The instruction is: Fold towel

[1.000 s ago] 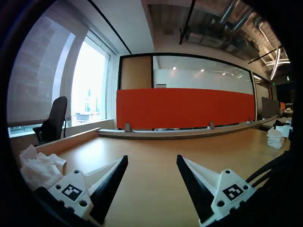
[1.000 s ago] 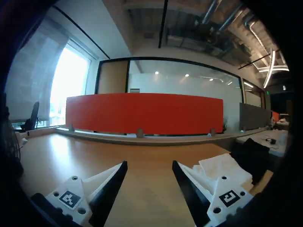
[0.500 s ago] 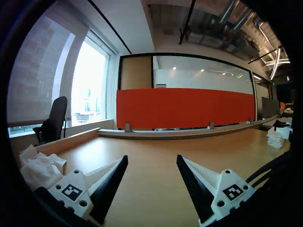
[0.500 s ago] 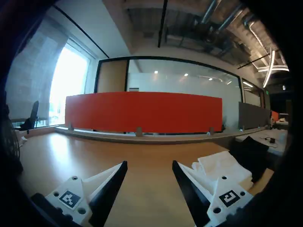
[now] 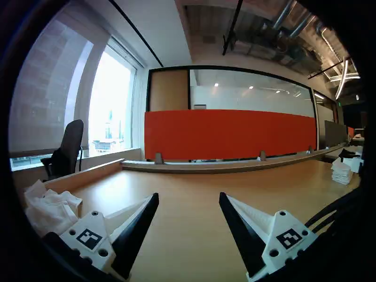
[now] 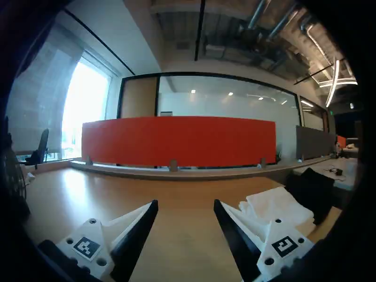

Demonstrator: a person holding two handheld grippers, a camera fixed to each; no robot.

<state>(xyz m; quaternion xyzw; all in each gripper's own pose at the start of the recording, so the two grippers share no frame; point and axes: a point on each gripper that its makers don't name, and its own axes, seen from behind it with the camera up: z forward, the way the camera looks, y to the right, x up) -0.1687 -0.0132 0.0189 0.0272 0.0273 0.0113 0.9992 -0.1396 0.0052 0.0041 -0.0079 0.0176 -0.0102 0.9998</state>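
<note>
Left gripper view: camera sits low, close over the wooden surface (image 5: 188, 211), aimed level along its own parted jaws at the orange partition (image 5: 230, 134) on the far edge. The window (image 5: 110, 113) is to its left, a crumpled white cloth (image 5: 49, 209) lies near on the left, and folded towels (image 5: 342, 171) lie far off on the right.

Right gripper view: same low, level aim at the partition (image 6: 178, 141), but from further right. The folded towels (image 6: 277, 209) lie just past its right-hand jaw and the window (image 6: 84, 113) is farther off.

Shared between views: surface, partition, window.
</note>
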